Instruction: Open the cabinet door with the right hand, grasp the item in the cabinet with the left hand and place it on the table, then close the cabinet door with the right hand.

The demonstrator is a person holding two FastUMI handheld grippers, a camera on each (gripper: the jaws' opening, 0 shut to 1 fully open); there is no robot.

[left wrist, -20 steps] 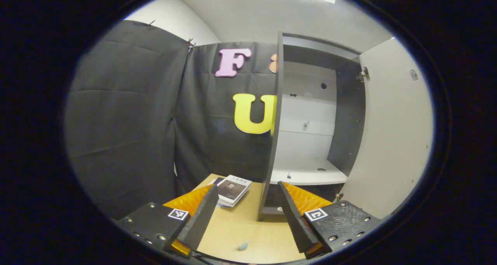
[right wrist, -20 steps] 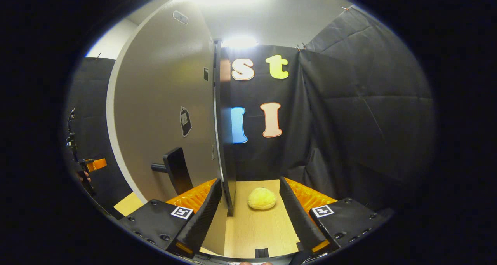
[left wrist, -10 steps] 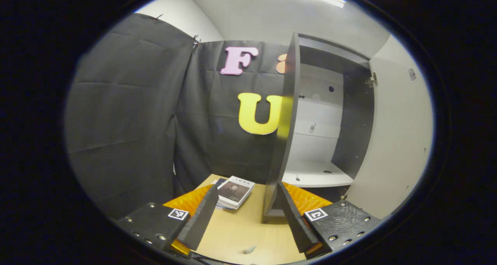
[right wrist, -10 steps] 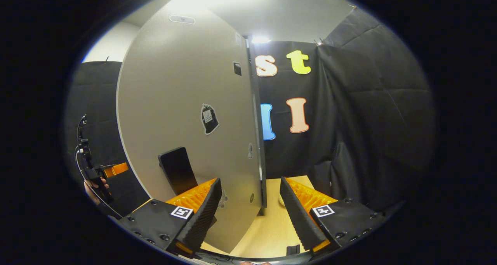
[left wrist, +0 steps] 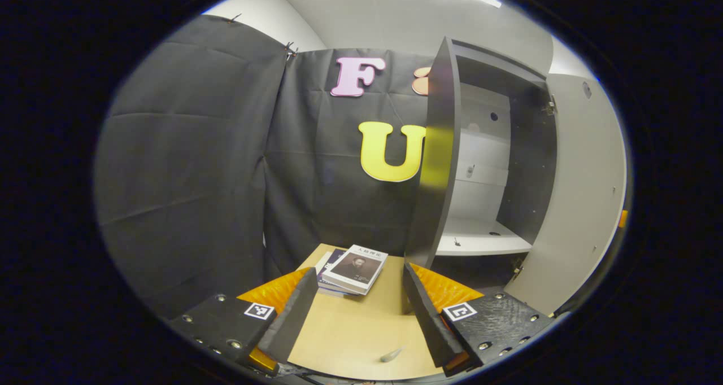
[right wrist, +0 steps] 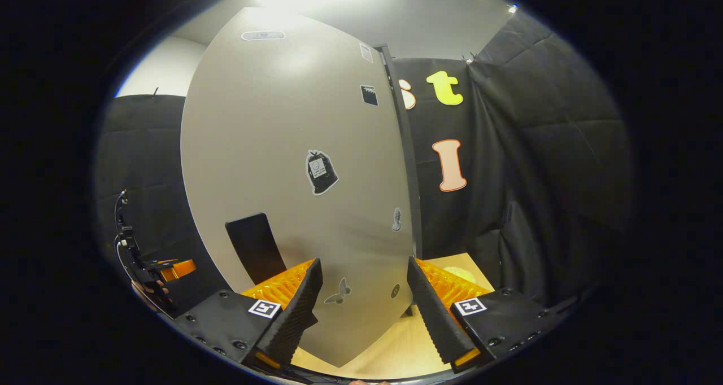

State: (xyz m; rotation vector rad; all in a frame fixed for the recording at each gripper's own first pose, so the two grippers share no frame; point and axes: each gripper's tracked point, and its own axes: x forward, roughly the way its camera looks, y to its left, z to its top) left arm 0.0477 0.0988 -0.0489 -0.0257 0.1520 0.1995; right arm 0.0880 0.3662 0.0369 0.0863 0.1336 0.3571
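Note:
The cabinet stands on the tan table with its pale door partly open. Its white shelf is in sight inside. My left gripper is open over the table, left of the cabinet, holding nothing. In the right gripper view the door's outer face is close in front, with a black handle at lower left. My right gripper is open, and the door's lower part shows between its fingers. A yellow round item lies on the table behind the right finger, partly hidden.
A short stack of books lies on the table left of the cabinet. A small grey object rests near the table's front. The left gripper, held by a hand, appears at far left beyond the door. Black cloth walls close in behind.
The door has swung toward the cabinet, its outer face turning to my right gripper and covering most of the yellow item. The cabinet has slid right in the left gripper view.

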